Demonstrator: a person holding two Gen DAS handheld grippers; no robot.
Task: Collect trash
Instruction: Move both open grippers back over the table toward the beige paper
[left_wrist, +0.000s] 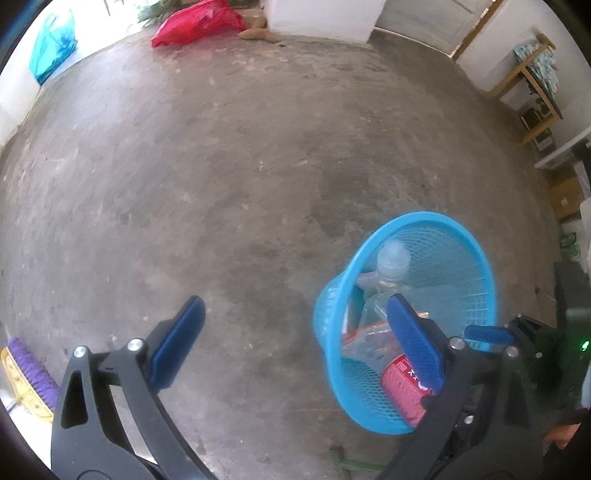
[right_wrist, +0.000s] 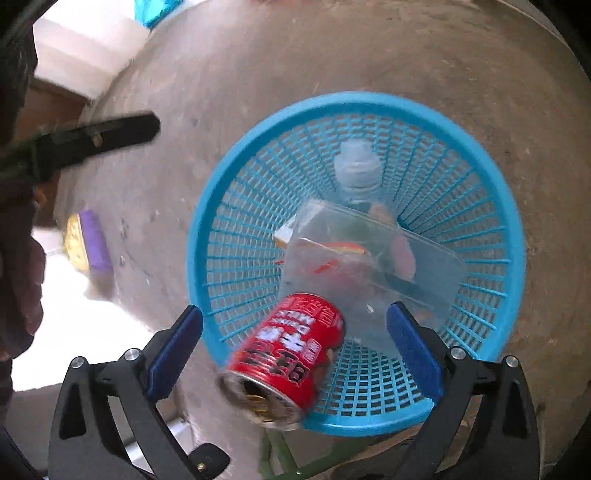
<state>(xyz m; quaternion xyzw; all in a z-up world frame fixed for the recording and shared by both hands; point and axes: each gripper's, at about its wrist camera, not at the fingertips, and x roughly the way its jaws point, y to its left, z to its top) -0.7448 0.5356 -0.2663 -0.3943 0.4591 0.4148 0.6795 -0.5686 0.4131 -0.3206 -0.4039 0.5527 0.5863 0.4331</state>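
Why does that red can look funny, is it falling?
The red can sits tilted across the blue basket rim, blurred, between the right gripper open fingers, touching neither. It looks dropped mid-fall, not yet settled inside with the bottle.

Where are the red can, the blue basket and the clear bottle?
red can (right_wrist: 295, 354): right wrist view, on its printed side.
blue basket (right_wrist: 255, 122): right wrist view, on its upper-left rim.
clear bottle (left_wrist: 393, 258): left wrist view, on its capped top, inside the basket.

Your left gripper (left_wrist: 295, 339) has its jaws spread wide over bare concrete floor (left_wrist: 229, 177). Behind the right jaw, the blue mesh basket (left_wrist: 476, 258) holds a clear bottle (left_wrist: 391, 262) and red can (left_wrist: 402, 391).
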